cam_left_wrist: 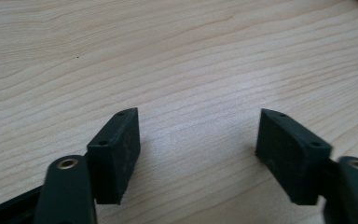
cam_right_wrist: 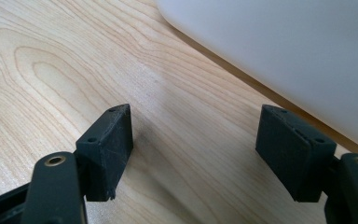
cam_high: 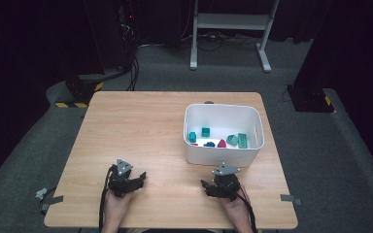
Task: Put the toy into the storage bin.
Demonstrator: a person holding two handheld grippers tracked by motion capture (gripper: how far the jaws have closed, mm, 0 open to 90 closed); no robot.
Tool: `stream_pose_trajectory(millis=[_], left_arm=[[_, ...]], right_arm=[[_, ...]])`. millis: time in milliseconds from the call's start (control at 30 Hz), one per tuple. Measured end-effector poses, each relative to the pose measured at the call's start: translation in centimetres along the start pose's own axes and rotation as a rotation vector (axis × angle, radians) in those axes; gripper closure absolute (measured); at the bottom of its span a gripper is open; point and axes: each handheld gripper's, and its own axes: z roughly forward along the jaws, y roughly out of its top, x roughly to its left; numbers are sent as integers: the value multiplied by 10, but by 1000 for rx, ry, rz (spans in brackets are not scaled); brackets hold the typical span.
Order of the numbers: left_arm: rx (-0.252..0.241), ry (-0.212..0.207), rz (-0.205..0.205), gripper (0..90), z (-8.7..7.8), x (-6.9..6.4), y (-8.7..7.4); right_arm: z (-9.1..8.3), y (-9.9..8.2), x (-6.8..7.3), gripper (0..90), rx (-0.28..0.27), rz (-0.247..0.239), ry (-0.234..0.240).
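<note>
Both grippers' fingers (cam_left_wrist: 116, 154) spread empty over wooden table (cam_high: 141, 121), dark room around

A tub (cam_high: 223, 127) holding small blocks (cam_high: 218, 139) is set on the table (cam_high: 136, 126), right of centre, beyond the right gripper (cam_high: 205, 185).

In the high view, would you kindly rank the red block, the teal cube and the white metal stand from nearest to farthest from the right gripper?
From the right gripper:
1. Red block, at the near side of the white bin's floor.
2. Teal cube, deeper in the bin, toward its far wall.
3. White metal stand, on the floor beyond the table.
</note>
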Motion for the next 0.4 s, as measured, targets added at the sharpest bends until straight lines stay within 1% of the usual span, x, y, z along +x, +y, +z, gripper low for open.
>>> stream_pose_trajectory(millis=[67,400], left_arm=[[0,-2,-1,255,0,0,0],[4,-3,5,244,0,0,0]], right_arm=[[0,0,0,273,0,0,0],[0,0,0,274,0,0,0]])
